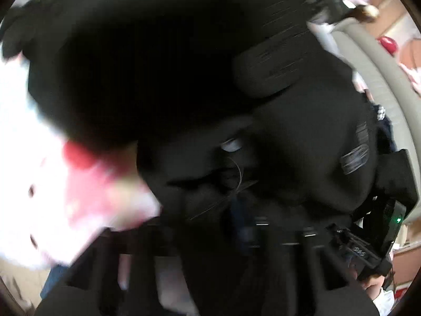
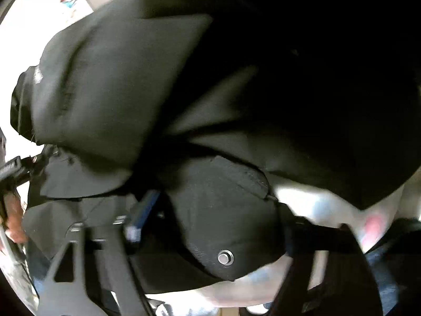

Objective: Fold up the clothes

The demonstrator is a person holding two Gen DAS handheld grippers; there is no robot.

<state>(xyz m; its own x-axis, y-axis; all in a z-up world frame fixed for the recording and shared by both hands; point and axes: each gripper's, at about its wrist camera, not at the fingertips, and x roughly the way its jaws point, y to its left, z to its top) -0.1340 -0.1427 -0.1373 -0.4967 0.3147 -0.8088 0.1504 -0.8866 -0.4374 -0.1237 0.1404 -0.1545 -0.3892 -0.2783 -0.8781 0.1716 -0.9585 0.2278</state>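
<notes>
Left wrist view is showing big black pants [image 1: 163, 60] hanging close over both cameras, so I think they are being lifted to fold next, while the left gripper [image 1: 236, 226] and right gripper [image 2: 147, 210] fingers are hiding in cloth, so I cannot tell their gap.

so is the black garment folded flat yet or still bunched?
Bunched, not flat: the black garment hangs in loose overlapping folds close to both cameras, a flap with its snap button dangling. Whether either gripper holds it: cannot tell.
</notes>
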